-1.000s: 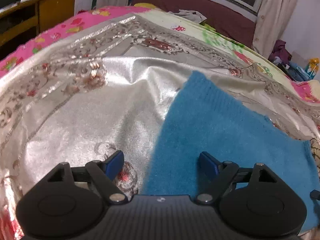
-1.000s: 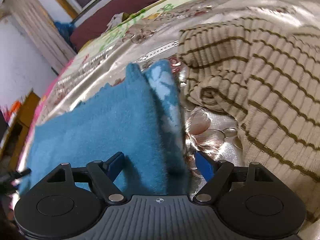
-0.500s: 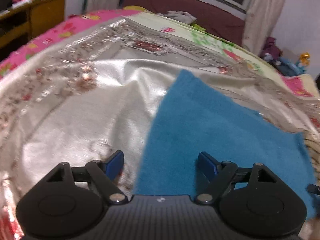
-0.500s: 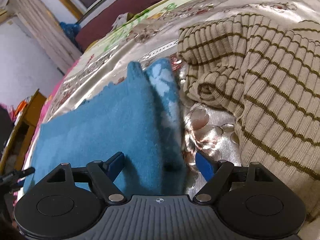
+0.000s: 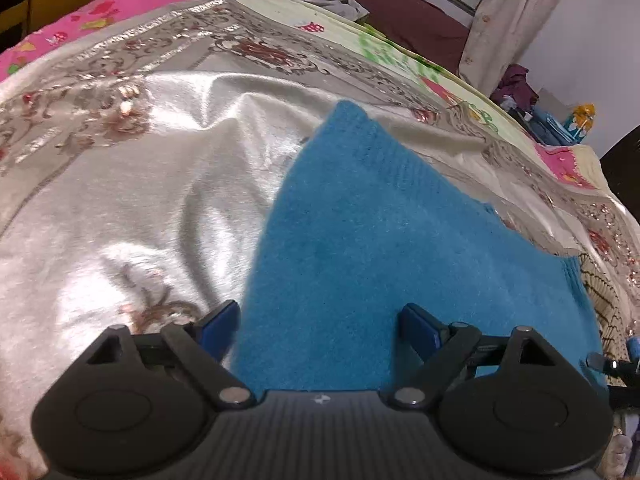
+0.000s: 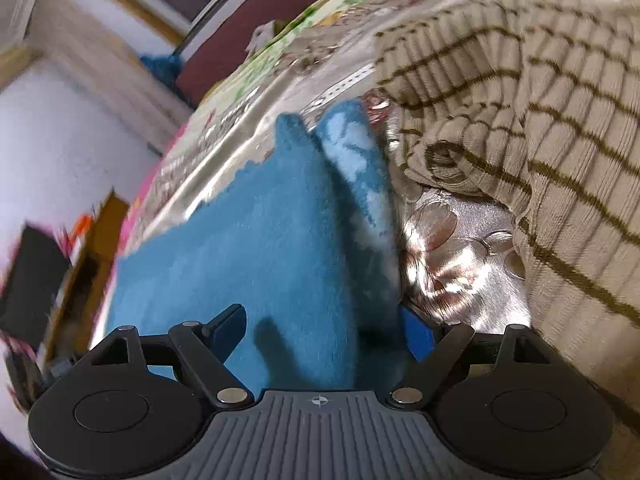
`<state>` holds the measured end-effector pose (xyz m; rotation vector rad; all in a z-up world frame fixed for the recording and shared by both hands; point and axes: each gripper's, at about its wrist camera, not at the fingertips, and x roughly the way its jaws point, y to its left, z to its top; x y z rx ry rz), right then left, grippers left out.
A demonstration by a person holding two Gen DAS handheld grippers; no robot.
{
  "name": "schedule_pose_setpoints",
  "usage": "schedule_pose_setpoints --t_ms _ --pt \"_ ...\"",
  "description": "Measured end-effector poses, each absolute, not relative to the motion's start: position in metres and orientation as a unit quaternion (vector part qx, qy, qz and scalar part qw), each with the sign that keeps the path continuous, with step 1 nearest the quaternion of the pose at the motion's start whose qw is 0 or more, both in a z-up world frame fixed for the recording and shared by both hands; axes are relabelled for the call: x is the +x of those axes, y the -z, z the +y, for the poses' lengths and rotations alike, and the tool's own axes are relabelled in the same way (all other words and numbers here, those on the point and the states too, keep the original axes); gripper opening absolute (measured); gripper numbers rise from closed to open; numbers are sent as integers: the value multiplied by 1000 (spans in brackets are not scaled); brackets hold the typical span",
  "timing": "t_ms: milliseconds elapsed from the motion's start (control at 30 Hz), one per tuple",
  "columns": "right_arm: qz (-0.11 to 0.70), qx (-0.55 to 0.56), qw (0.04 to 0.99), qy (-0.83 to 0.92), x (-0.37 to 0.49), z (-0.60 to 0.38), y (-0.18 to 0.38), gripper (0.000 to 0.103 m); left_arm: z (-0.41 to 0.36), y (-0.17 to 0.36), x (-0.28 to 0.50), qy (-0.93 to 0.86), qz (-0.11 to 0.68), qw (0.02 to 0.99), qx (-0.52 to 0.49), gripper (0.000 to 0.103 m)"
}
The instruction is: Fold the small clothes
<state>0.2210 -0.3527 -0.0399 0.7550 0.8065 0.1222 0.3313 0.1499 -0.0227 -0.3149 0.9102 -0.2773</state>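
A blue fuzzy knit garment lies flat on the silvery bedcover. My left gripper hovers over its near left edge, jaws opening wide, cloth beneath them but not pinched. In the right wrist view the same blue garment shows a folded strip with pale patches along its right side. My right gripper sits over that near right end, jaws opening, the pads not pressing the cloth.
A beige knit with brown stripes lies bunched right of the blue garment. A pink floral sheet borders the bedcover at the far left. Curtains hang at the back, and a wooden shelf stands beside the bed.
Both grippers' jaws have spread slightly wider. Both views have tilted a little; the blue garment lies where it was.
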Motion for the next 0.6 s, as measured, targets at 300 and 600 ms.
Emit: schedule_pose_setpoints --t_ms 300,600 --pt "359 445 816 -85 231 -343 49 75 112 22 322 184 469 858 -101 91" --pt "384 453 800 -86 197 -353 31 40 131 12 296 198 485 837 -161 63"
